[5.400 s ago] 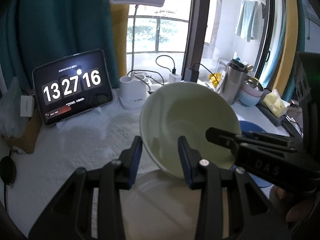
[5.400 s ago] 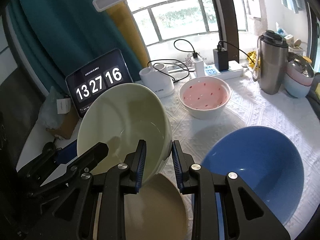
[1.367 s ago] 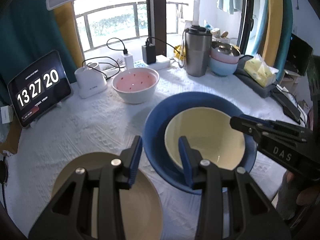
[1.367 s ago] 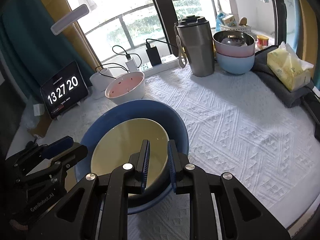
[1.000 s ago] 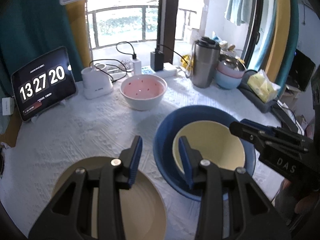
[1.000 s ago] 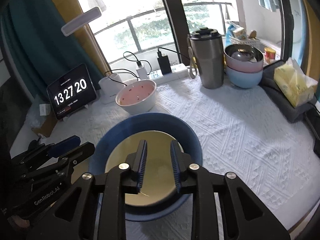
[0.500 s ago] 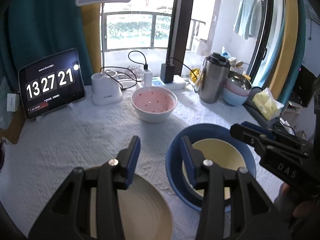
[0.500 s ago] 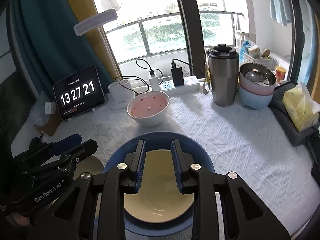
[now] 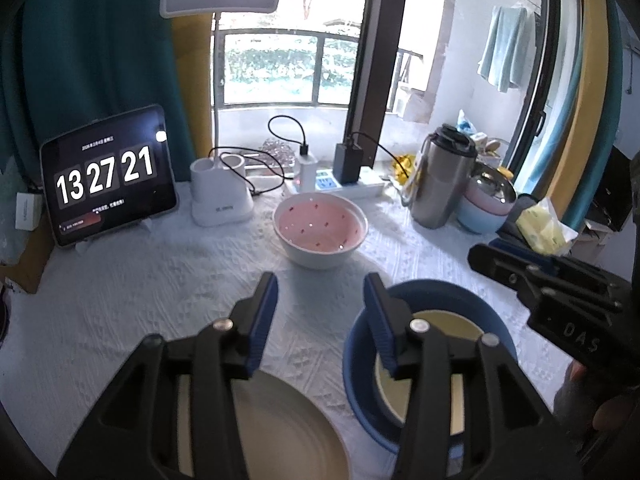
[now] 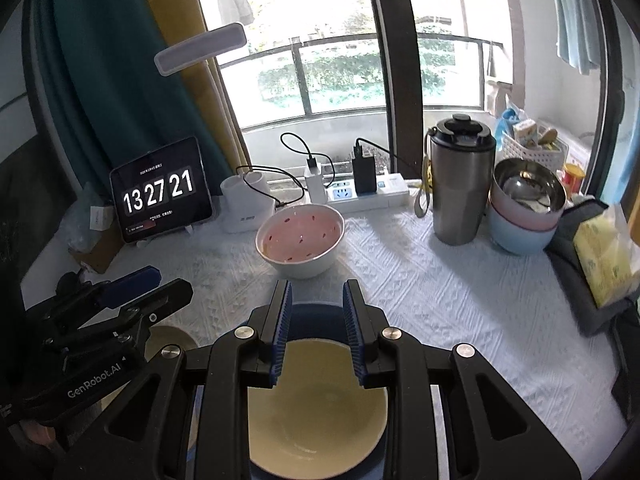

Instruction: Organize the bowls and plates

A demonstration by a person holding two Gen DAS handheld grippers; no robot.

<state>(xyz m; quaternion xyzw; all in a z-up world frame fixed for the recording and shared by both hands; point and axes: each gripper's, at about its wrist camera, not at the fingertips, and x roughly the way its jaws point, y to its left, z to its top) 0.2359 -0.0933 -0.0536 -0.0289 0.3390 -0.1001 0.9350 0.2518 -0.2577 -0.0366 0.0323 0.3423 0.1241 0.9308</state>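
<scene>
Two bowls nested already — cream bowl (image 10: 316, 400) inside blue bowl (image 9: 432, 296) to save counter space — left claw (image 9: 320, 312) opening, right claw (image 10: 316, 340) narrow, both holding nothing.

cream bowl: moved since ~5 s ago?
Yes. Then it was held tilted in the air near the clock tablet; now the cream bowl sits nested in the blue bowl.
</scene>
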